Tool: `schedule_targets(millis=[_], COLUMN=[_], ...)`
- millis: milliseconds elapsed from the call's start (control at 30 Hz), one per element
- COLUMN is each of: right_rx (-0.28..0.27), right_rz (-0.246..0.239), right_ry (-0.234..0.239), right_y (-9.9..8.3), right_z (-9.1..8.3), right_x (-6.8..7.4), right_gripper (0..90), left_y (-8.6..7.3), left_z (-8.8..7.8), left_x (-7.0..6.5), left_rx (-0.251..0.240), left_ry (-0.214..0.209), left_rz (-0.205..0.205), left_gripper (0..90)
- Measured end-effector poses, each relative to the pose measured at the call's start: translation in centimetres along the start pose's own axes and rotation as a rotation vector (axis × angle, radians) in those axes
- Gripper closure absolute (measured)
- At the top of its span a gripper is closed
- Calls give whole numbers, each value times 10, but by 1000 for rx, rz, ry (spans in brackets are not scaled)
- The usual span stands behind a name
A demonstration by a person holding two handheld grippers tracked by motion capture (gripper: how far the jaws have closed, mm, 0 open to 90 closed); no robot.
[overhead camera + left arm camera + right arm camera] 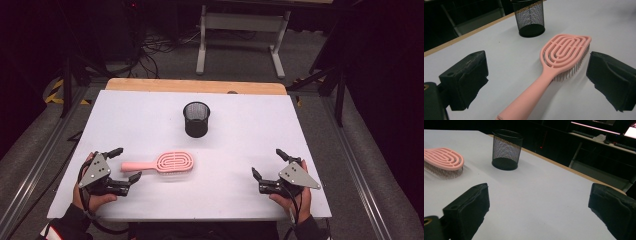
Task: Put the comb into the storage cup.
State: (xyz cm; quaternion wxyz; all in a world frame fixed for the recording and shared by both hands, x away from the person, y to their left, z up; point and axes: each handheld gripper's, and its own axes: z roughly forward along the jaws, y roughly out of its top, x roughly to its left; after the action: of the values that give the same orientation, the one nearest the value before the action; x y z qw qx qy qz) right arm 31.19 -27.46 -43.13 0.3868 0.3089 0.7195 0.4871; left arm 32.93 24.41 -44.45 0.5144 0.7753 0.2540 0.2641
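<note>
Left gripper (126, 164) spread wide, jaws on either side of the pink hairbrush (162, 164) handle, touching nothing. Right gripper (267, 163) equally wide, holding nothing, well apart from the hairbrush. Hairbrush lying bristles down, near the black mesh cup (196, 119). Bristles (571, 71) clear in the left gripper view, hidden from above.

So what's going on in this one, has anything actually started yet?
Not really. A person sits at the white table with a two-jaw gripper in each hand. The left gripper is open, its jaws on either side of the handle end of a pink hairbrush, which lies flat with its bristles down; the pads do not press on it. The right gripper is open over bare table, holding nothing. A black mesh cup stands upright farther back.
</note>
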Motion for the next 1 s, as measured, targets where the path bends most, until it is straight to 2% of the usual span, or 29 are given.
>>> schedule_targets(millis=[200,300,400,433,500,533,600,667,700,733,833,1000], right_rx=[-8,1,-4,-7,-3,1,5,7,9,11,20,21], right_rz=[12,-2,4,9,9,7,8,8,7,9,12,19], right_ry=[0,3,-2,-1,1,4,8,8,7,9,9,11], right_y=[1,1,1,2,1,1,0,0,0,-1,-2,-2], right_z=[0,0,-1,-1,0,1,2,2,3,4,5,5], right_x=[-2,-1,-1,-1,-2,-1,-1,-1,-1,-1,-2,-2], right_gripper=[43,42,44,44,45,45,45,46,46,47,49,51], left_y=[-2,-1,0,2,4,6,9,13,16,18,22,23], left_z=[1,0,0,0,0,0,1,5,9,13,23,43], left_x=[-1,0,0,1,2,5,10,16,19,22,28,34], left_rx=[14,10,22,38,49,65,73,130,158,186,246,383], left_ry=[-11,-10,-4,11,22,47,53,76,71,77,61,30], left_rz=[8,8,5,5,-3,-4,-37,-52,-51,-49,-59,-73], left_gripper=[57,69,148,194,296,361,497,649,683,771,890,900])
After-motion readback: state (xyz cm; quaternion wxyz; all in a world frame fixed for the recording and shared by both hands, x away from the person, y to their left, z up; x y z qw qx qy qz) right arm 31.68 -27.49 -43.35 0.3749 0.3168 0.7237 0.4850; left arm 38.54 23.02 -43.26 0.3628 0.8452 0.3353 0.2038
